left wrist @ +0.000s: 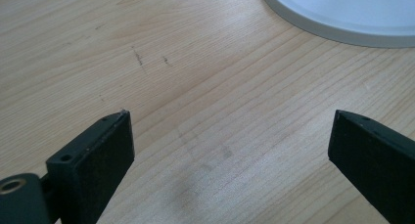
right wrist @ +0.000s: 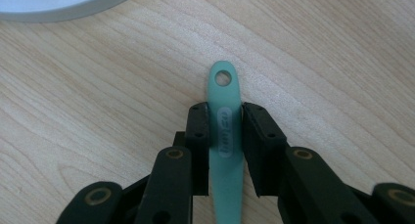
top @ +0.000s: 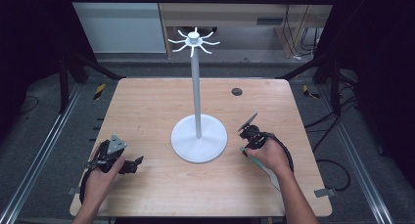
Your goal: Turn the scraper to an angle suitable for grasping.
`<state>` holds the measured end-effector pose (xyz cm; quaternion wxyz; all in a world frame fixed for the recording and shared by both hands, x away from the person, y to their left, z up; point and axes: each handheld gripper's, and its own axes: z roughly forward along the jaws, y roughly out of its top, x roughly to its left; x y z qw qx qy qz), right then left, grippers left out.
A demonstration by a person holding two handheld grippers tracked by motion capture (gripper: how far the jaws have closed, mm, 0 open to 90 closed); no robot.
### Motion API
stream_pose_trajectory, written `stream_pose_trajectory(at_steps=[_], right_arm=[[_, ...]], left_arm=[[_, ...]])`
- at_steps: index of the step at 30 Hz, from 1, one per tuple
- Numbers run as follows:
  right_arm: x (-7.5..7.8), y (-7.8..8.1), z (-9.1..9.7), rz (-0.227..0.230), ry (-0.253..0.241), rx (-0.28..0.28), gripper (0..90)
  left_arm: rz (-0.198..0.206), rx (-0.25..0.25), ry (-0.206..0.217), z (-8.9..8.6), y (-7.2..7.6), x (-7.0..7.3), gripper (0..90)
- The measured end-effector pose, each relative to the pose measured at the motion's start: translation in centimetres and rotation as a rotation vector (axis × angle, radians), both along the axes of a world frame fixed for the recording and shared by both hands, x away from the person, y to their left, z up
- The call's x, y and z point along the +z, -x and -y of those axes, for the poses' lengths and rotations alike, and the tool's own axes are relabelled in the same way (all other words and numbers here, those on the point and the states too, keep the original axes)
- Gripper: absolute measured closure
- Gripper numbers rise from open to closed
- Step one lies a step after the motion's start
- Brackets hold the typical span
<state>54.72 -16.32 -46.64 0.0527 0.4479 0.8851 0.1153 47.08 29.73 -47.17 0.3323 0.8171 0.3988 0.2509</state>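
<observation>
A white stand rises from a round base at the table's middle, with a ring of hooks at its top. A pale green utensil handle with a hole at its tip lies flat on the wood, just right of the base. My right gripper is shut on this handle, with the holed tip sticking out past the jaws. In the high view the right gripper sits beside the base, and the green utensil runs back under the forearm. My left gripper stands open and holds nothing at the front left; its jaws are wide apart over bare wood.
The wooden table has a small dark round grommet at the back right. The stand's base edge lies ahead of the left gripper and also near the right one. Black frame rails and cables surround the table.
</observation>
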Motion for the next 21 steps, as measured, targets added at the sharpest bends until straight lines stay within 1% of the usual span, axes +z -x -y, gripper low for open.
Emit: stream_pose_trajectory(at_steps=[1, 2, 3, 4, 5, 6, 7, 8, 9, 10, 11, 13, 14, 17, 18, 21], right_arm=[[0.1, 0.0, 0.1, 0.012, 0.002, 0.0, 74.2], [0.2, 0.1, 0.2, 0.013, -0.009, -0.006, 74.3], [0.4, 0.2, 0.3, 0.025, -0.015, -0.009, 74.4], [1.2, 0.5, 0.7, 0.058, -0.048, -0.025, 74.4], [1.6, 0.6, 1.0, 0.076, -0.064, -0.021, 74.4], [2.1, 0.8, 1.2, 0.092, -0.09, -0.033, 74.5], [2.1, 0.8, 1.2, 0.092, -0.09, -0.033, 74.5], [3.1, 1.3, 1.8, 0.139, -0.134, -0.051, 74.6], [3.4, 1.5, 2.0, 0.158, -0.144, -0.052, 74.6], [3.4, 1.5, 2.0, 0.158, -0.144, -0.052, 74.6], [4.2, 2.0, 2.5, 0.201, -0.184, -0.071, 74.6], [4.9, 2.3, 2.9, 0.236, -0.217, -0.082, 74.6], [4.9, 2.3, 2.9, 0.236, -0.217, -0.082, 74.6], [5.9, 3.0, 3.2, 0.291, -0.247, -0.084, 74.6], [5.9, 3.0, 3.2, 0.291, -0.247, -0.084, 74.6], [6.4, 3.5, 3.4, 0.322, -0.261, -0.087, 74.6]], left_arm=[[0.001, 0.001, 0.0, 0.0, 0.0, 0.0, 2.9], [0.002, 0.001, 0.001, 0.0, 0.0, 0.0, 2.9], [0.002, 0.001, 0.001, -0.1, 0.0, 0.0, 2.9], [0.001, 0.001, 0.0, -0.1, 0.0, 0.0, 2.9], [0.0, 0.001, 0.0, 0.0, 0.0, 0.0, 2.9], [0.0, 0.001, 0.0, 0.0, 0.0, 0.0, 2.9], [0.0, 0.001, -0.001, 0.0, 0.0, 0.0, 2.9], [0.002, 0.0, -0.001, 0.0, 0.0, 0.0, 2.9], [0.002, 0.0, -0.001, 0.0, 0.0, 0.0, 2.9], [0.002, -0.001, -0.002, 0.1, 0.0, 0.0, 2.9], [0.001, -0.001, -0.003, 0.1, 0.0, 0.0, 2.9], [0.001, -0.001, -0.005, 0.1, 0.0, 0.0, 2.9], [0.001, -0.001, -0.005, 0.1, 0.0, 0.0, 2.9], [-0.002, 0.0, -0.006, 0.1, 0.0, -0.1, 2.9], [-0.002, 0.0, -0.006, 0.1, 0.0, -0.1, 2.8], [-0.003, 0.002, -0.007, 0.1, 0.0, -0.1, 2.9]])
